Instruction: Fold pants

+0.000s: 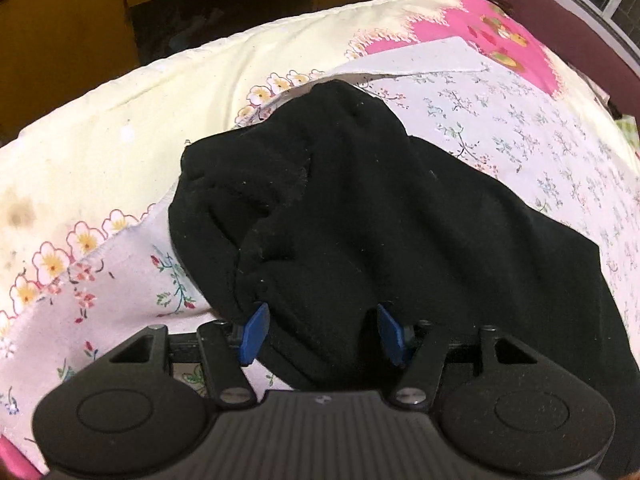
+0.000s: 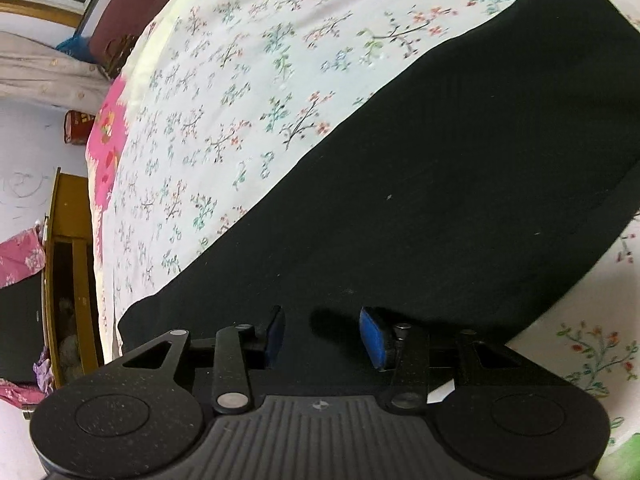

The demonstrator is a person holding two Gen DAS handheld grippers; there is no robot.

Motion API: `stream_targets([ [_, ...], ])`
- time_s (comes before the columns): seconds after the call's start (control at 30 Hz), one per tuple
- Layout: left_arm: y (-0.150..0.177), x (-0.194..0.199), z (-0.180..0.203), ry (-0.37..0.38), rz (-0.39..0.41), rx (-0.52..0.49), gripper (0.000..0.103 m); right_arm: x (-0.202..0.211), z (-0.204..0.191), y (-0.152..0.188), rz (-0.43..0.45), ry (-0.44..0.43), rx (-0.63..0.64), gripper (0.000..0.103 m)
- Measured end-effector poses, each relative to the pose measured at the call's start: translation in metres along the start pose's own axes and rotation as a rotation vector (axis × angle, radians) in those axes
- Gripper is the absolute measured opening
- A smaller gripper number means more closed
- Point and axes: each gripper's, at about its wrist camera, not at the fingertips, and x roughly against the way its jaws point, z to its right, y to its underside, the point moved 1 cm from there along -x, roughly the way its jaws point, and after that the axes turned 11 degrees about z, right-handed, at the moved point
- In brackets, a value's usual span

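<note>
With the black pants (image 1: 360, 208) bunched on the bed (image 1: 120, 128), your left tool (image 1: 318, 330) and right tool (image 2: 322, 336) gape unclenched over cloth: pinch next

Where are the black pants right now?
The black pants lie on the floral bedsheet, filling the middle of both wrist views, directly under the left gripper and right gripper.

A bed (image 1: 120, 128) carries everything, covered by a white floral sheet (image 2: 224, 92) with a cream border of yellow flowers along the left of the left wrist view and a pink patch (image 1: 460, 24) at the upper right. Black pants (image 1: 360, 208) lie directly on the sheet, bunched at centre there; in the right wrist view they stretch flat, diagonally toward the upper right.
</note>
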Motion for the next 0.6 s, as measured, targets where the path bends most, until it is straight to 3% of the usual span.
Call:
stream_targets([
  [0.07, -0.001, 0.001, 0.007, -0.006, 0.014, -0.074, 0.039, 0.003, 0.004, -0.002, -0.001, 0.002, -0.001, 0.037],
  [0.13, -0.008, 0.000, 0.001, 0.019, 0.014, -0.044, 0.029, 0.004, 0.006, -0.003, -0.001, 0.005, 0.000, 0.037],
  [0.2, -0.016, 0.003, -0.010, 0.034, 0.025, -0.005, 0.023, 0.008, 0.010, -0.002, 0.003, 0.006, -0.001, 0.037],
  [0.3, -0.023, 0.017, -0.015, -0.003, 0.068, -0.056, 0.013, 0.007, 0.004, -0.001, 0.007, 0.008, -0.004, 0.037],
  [0.43, -0.033, 0.021, -0.028, -0.053, 0.081, -0.049, 0.011, 0.005, 0.000, 0.001, 0.013, 0.006, -0.004, 0.037],
  [0.53, -0.031, 0.033, -0.002, 0.090, 0.060, -0.109, 0.013, 0.012, 0.007, 0.001, 0.027, 0.010, -0.026, 0.037],
  [0.6, -0.019, 0.038, 0.022, 0.168, 0.004, -0.151, 0.016, 0.018, 0.014, 0.002, 0.033, 0.014, -0.047, 0.037],
])
